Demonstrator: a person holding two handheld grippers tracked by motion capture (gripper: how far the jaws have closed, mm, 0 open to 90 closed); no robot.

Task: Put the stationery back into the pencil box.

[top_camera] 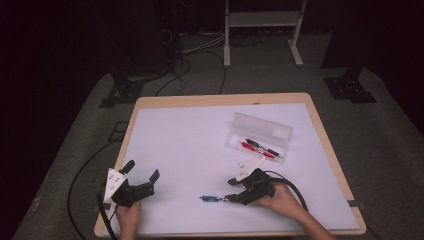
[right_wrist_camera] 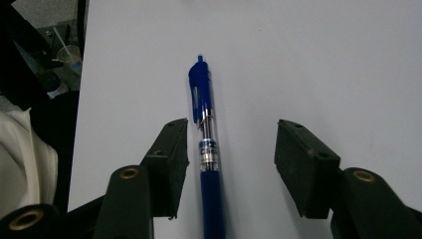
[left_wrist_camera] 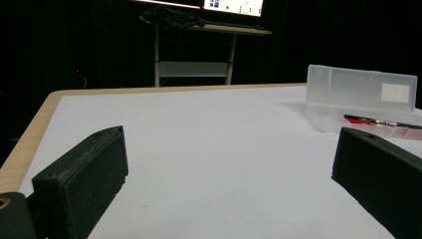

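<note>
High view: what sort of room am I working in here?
Probably a lab or recording studio: a lone wooden table under a white sheet, black drapes around it, cables trailing over grey carpet, and a monitor on a stand behind.

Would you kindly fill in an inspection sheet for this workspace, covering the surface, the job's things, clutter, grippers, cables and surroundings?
Surface: wooden-edged table covered by a white sheet.
Job's things: blue pen lying flat on the sheet between the right gripper's jaws, close beside one jaw, not clamped; clear pencil case open, lid upright, holding a red pen and a black pen.
Clutter: nothing seen.
Grippers: left gripper open, nothing between its jaws; right gripper open astride the blue pen.
Cables: a black cable loops from the right gripper; more run over the floor behind.
Surroundings: dark room, grey floor, white stand beyond the table.
</note>
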